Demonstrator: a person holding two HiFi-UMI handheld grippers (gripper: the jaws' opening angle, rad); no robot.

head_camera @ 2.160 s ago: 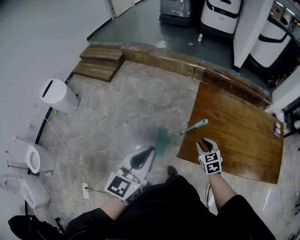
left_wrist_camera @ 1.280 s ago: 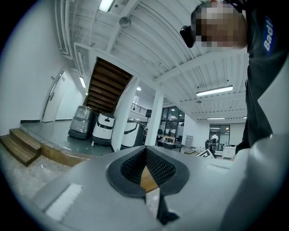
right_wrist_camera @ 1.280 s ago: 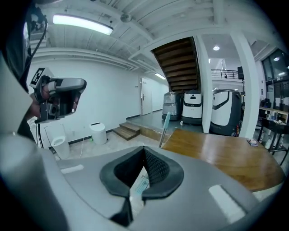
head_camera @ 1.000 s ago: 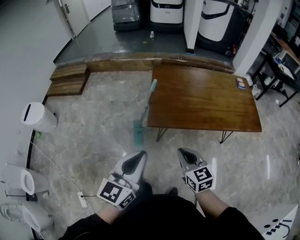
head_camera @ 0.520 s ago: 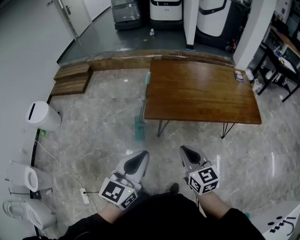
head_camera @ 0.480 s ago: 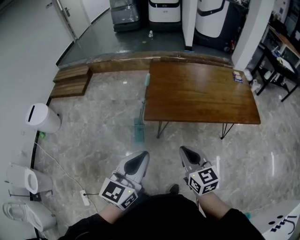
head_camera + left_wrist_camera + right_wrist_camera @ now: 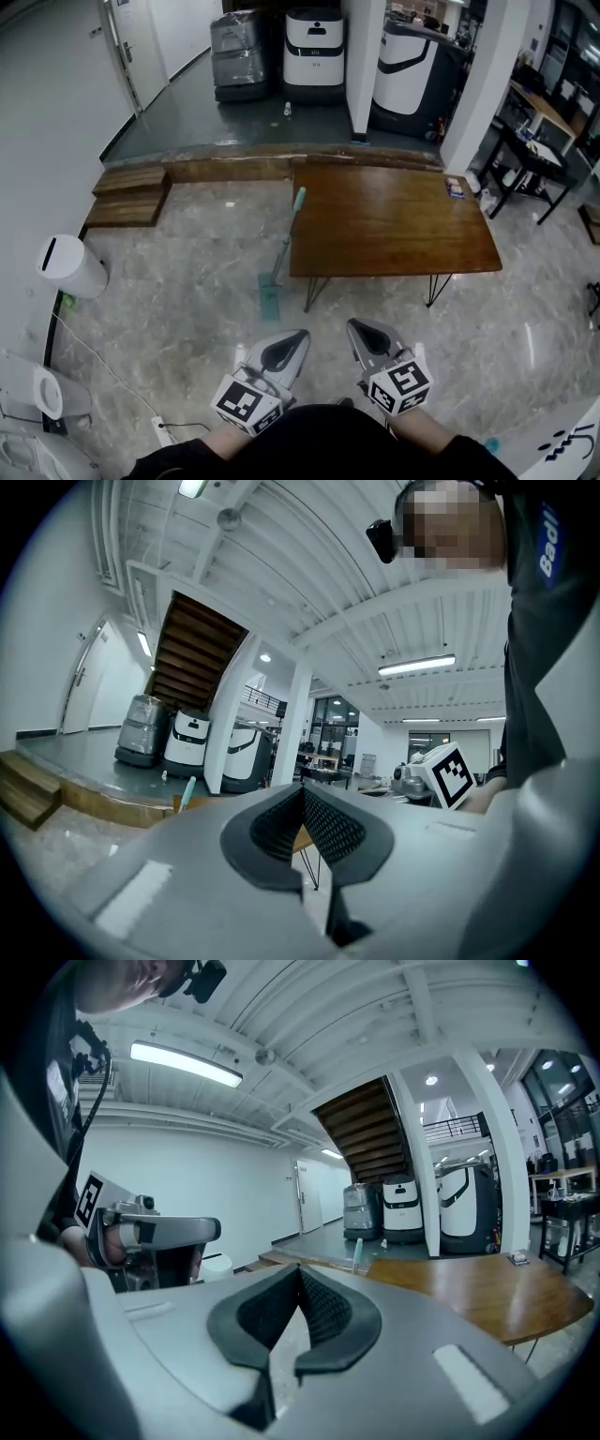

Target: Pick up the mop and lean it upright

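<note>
The mop (image 7: 284, 246) stands tilted, its teal head (image 7: 270, 293) on the stone floor and its teal-tipped handle (image 7: 299, 198) resting against the left edge of the brown wooden table (image 7: 394, 230). Both grippers hover low in the head view, well short of the mop. My left gripper (image 7: 295, 336) is shut and holds nothing, its pads touching (image 7: 302, 794). My right gripper (image 7: 354, 326) is also shut and empty (image 7: 298, 1274). The handle tip shows far off in the left gripper view (image 7: 190, 787) and in the right gripper view (image 7: 358, 1254).
A white bin (image 7: 67, 265) stands at the left wall, with wooden steps (image 7: 129, 194) behind it. Cleaning machines (image 7: 314, 42) and a white pillar (image 7: 361, 56) stand beyond the raised ledge. A dark desk (image 7: 534, 122) is at far right. A cable (image 7: 103, 361) runs along the floor.
The right gripper has drawn back from the mop handle at the table corner. Both grippers now sit farther from the table and rose a little. The mop stays leaning.
</note>
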